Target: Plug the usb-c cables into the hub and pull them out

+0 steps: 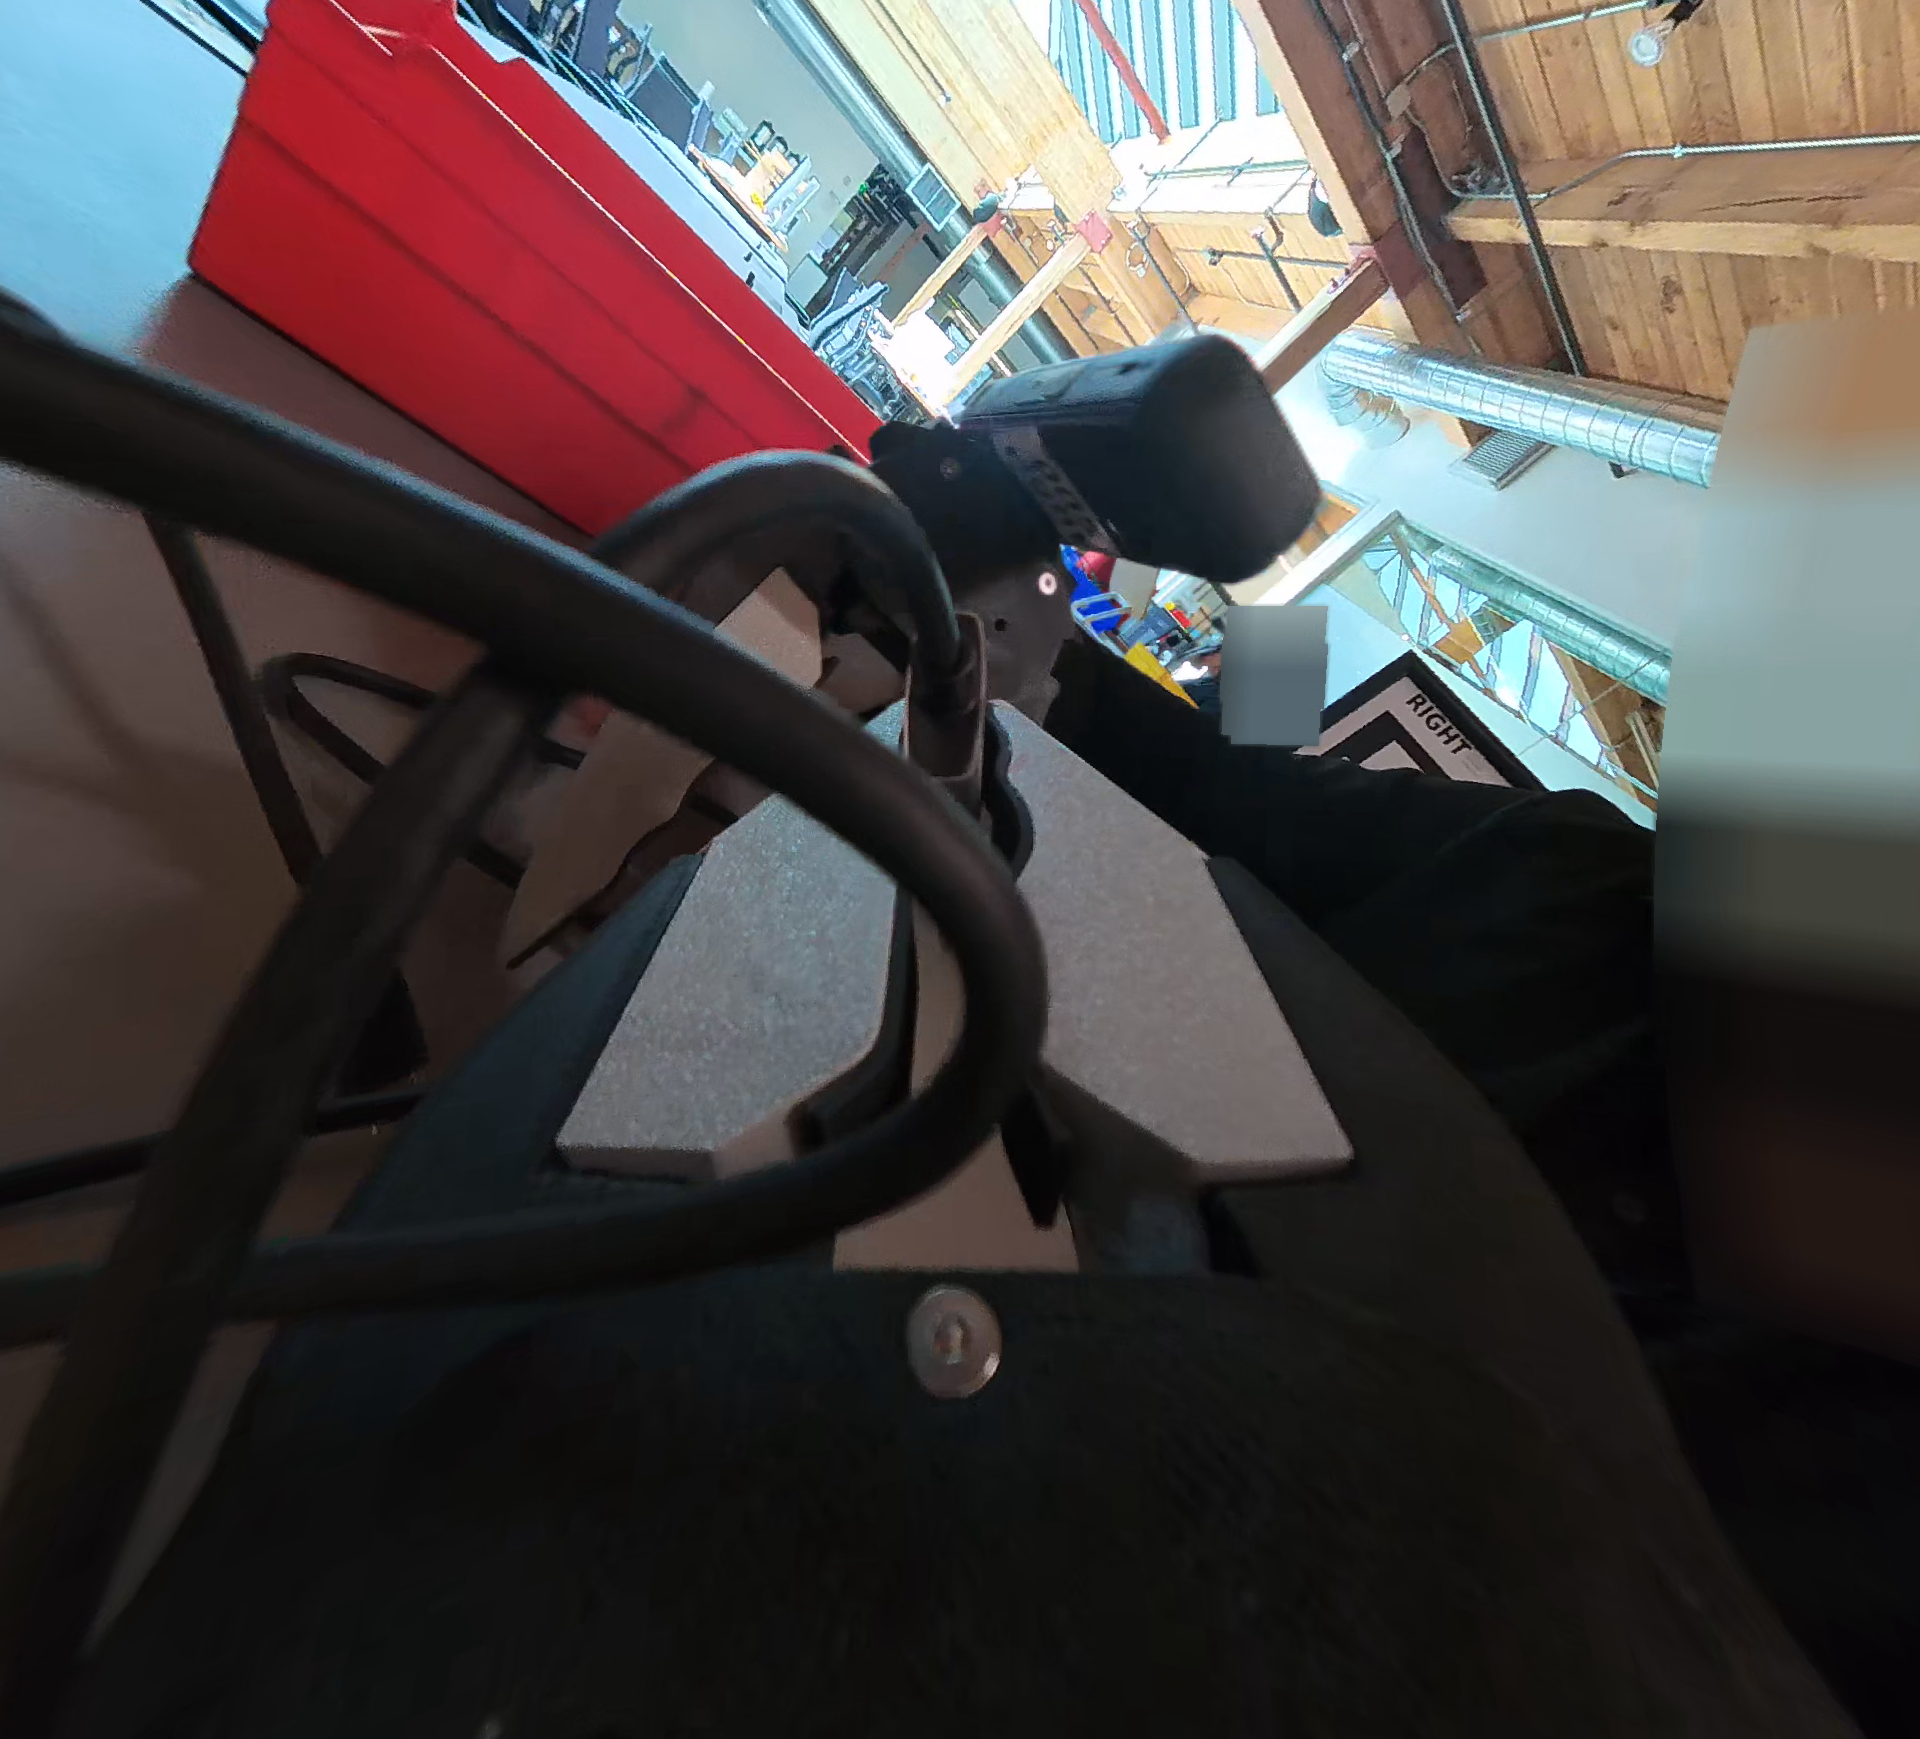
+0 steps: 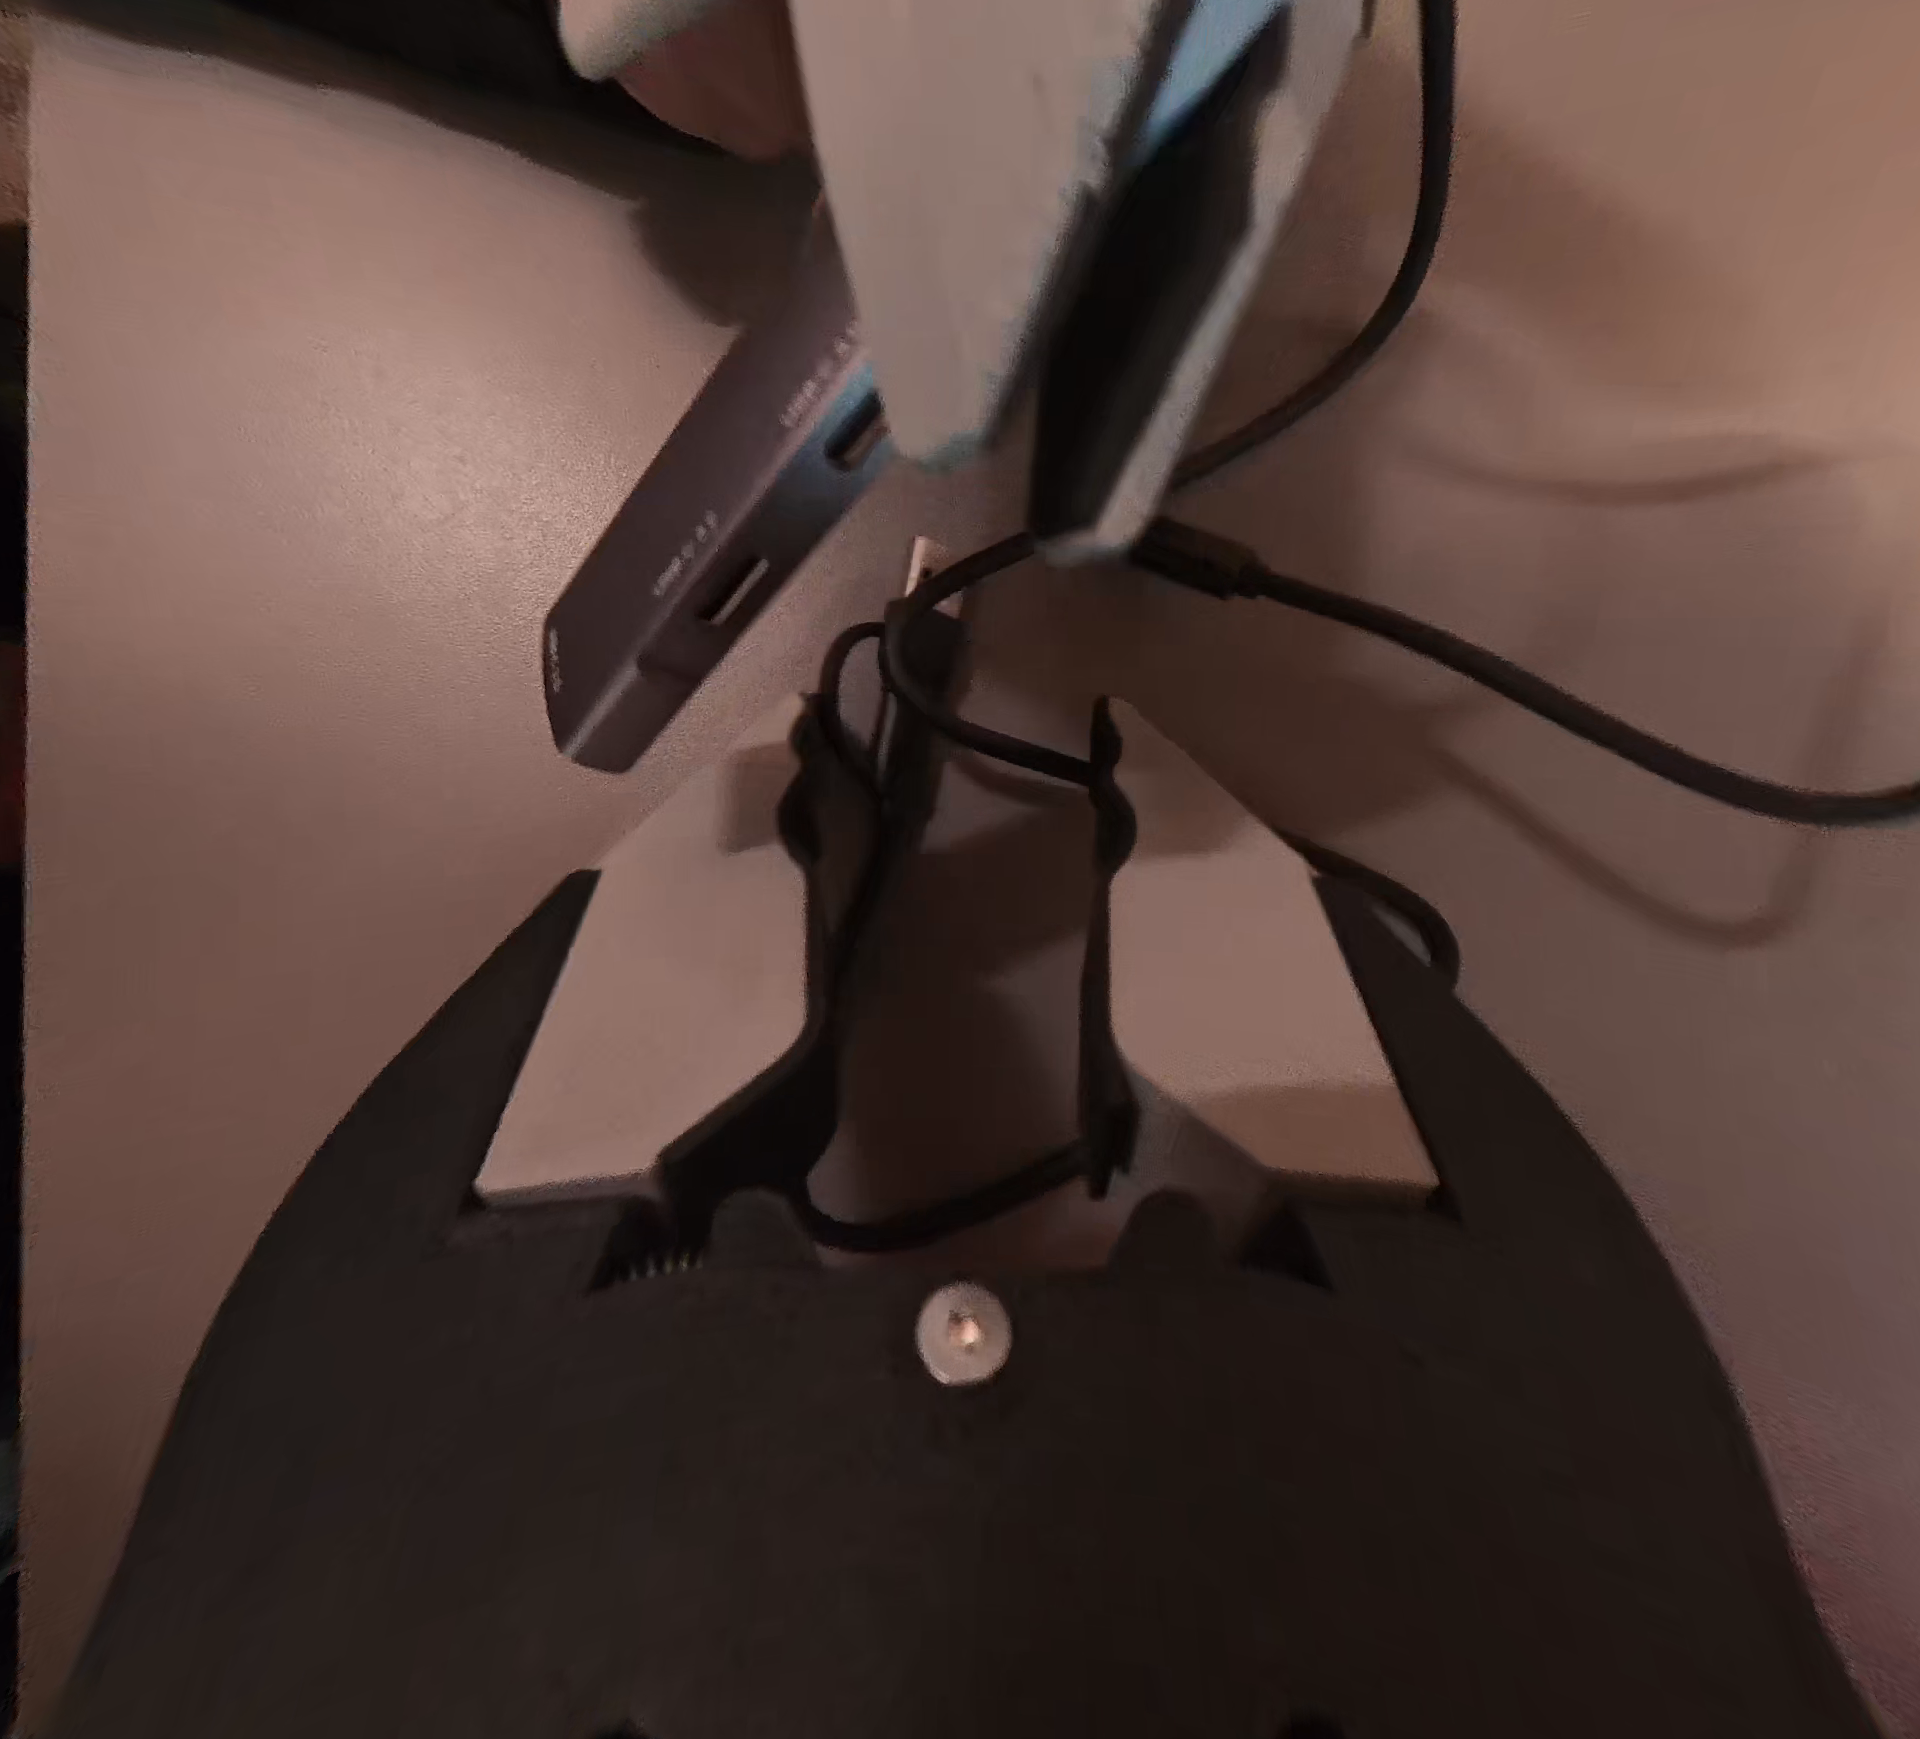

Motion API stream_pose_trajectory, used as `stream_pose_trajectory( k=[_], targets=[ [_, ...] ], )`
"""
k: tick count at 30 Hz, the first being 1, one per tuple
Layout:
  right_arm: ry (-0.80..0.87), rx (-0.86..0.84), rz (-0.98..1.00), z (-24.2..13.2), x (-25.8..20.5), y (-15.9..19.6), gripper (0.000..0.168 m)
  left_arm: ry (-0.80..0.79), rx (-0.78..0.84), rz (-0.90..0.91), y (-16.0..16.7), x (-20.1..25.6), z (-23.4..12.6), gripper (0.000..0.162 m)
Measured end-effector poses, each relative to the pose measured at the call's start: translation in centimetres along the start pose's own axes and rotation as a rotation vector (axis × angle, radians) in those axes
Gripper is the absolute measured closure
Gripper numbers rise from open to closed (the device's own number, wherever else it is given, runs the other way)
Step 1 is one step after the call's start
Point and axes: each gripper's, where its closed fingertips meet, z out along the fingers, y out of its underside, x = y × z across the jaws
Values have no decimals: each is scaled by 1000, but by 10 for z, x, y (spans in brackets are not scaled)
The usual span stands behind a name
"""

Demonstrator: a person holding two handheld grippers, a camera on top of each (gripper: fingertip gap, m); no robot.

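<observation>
My left gripper [image 1: 956,754] is shut on the end of the grey hub [image 1: 940,702]; the hub's thick black cable [image 1: 623,609] loops in front of the camera. In the right wrist view the hub [image 2: 665,567] lies slanted on the table with empty USB-C ports on its side, and the left gripper's pale fingers [image 2: 935,183] clamp its far part. My right gripper [image 2: 956,723] is open. A black USB-C plug [image 2: 925,640] lies between its fingertips, silver tip pointing towards the hub, close to it but apart. A second plug [image 2: 1195,562] lies just right of the left gripper.
Thin black cables [image 2: 1558,713] trail right across the beige table [image 2: 312,339] and loop between my right fingers. A red bin [image 1: 468,235] stands on the table beyond the hub. A person's dark sleeve [image 1: 1403,879] is at the right. The right gripper [image 1: 997,609] shows beyond the hub.
</observation>
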Motion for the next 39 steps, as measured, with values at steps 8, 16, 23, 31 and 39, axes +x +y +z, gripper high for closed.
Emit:
stream_pose_trajectory(
  k=[8, 16, 23, 31, 39],
  targets=[
    [58, 153, 51, -41, 10, -12, 164, -14, -6, -13, 1, -4, -3, 157],
    [5, 382, 198, -123, 0, -46, 168, -44, -38, -10, 6, -11, -2, 157],
    [110, 520, 312, -146, 13, -68, 168, -85, -97, -20, 18, -20, 2, 157],
    [-3, 924, 408, -225, 15, -100, 168, -99, -71, 2, 13, -21, 1, 156],
    [171, 735, 474, -188, 43, -57, 168, 131, -94, 45, 17, 21, 11, 156]
  ],
)
